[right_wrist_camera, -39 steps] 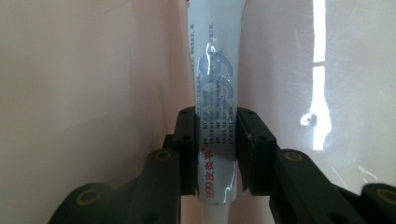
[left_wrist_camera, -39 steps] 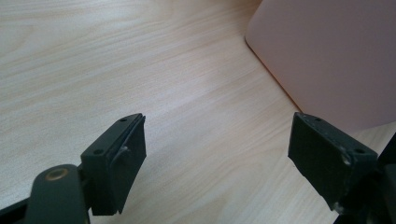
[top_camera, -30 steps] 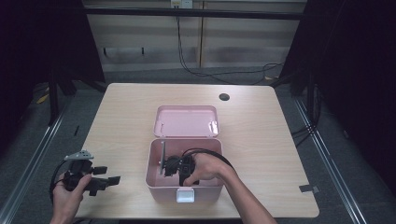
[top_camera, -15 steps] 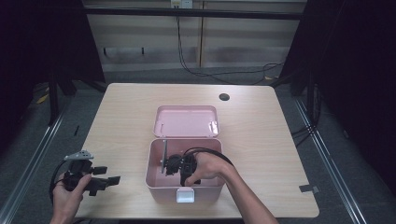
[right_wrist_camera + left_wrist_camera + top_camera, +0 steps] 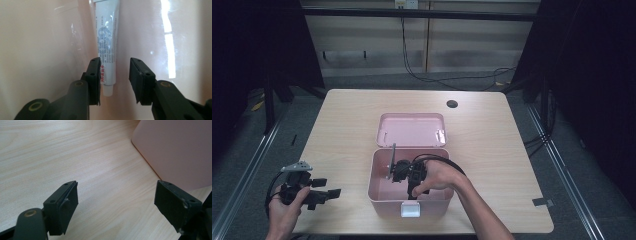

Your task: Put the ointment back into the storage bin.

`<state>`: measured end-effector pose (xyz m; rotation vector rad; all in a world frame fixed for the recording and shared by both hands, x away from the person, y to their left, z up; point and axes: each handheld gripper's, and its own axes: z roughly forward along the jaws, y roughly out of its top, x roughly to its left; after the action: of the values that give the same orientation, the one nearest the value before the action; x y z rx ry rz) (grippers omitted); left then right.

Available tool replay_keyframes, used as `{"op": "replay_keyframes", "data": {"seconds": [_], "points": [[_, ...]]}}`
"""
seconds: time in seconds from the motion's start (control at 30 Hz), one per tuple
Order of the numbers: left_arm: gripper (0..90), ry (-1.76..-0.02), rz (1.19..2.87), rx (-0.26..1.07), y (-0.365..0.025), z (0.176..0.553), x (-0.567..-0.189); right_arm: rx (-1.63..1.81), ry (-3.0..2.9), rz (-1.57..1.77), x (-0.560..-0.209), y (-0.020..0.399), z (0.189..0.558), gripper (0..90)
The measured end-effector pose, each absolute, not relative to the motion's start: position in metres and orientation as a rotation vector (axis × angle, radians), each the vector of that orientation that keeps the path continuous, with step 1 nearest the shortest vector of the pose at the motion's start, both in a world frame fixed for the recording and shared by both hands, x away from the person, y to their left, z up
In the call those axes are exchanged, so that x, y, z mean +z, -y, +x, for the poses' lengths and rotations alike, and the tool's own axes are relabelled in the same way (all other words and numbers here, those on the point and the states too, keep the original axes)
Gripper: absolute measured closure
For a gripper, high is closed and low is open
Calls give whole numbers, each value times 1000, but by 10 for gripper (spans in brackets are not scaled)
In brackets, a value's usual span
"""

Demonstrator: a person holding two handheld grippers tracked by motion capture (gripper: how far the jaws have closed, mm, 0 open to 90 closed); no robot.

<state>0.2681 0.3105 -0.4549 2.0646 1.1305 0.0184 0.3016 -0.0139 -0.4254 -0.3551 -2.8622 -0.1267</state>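
My right gripper (image 5: 113, 80) is down in the pink box (image 5: 377, 192), jaws just opening off the white tube (image 5: 107, 47) lying on the floor. Lift straight up so neither pad drags it. Left gripper (image 5: 116, 202) wide open, empty, beside the box.

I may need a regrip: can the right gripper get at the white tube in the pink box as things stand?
Probably yes. The right gripper is inside the open pink box, jaws just opening, with the white tube between them and nothing blocking.
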Motion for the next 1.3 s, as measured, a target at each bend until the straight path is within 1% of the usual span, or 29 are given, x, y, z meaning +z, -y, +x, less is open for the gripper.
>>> {"op": "replay_keyframes", "data": {"seconds": [0.17,0.3,0.43,0.67,0.83,0.97,1.0,1.3], "points": [[190,-1128,2068,20,-311,268,-455,-150,2864,-391,-422,20,304,602],[190,-1127,2062,20,-310,268,-455,-133,2864,-410,-415,23,304,565],[190,-1124,2061,21,-311,268,-455,-153,2865,-434,-407,27,305,548],[190,-1120,2058,15,-311,268,-454,-166,2867,-488,-399,39,306,547],[190,-1121,2058,14,-311,268,-454,-180,2886,-525,-387,48,307,542],[190,-1122,2059,14,-311,268,-454,-195,2888,-542,-382,51,307,533],[190,-1121,2062,13,-311,268,-454,-183,2889,-563,-379,53,308,515],[190,-1121,2058,16,-311,268,-454,-229,2913,-615,-358,65,309,494]]}}
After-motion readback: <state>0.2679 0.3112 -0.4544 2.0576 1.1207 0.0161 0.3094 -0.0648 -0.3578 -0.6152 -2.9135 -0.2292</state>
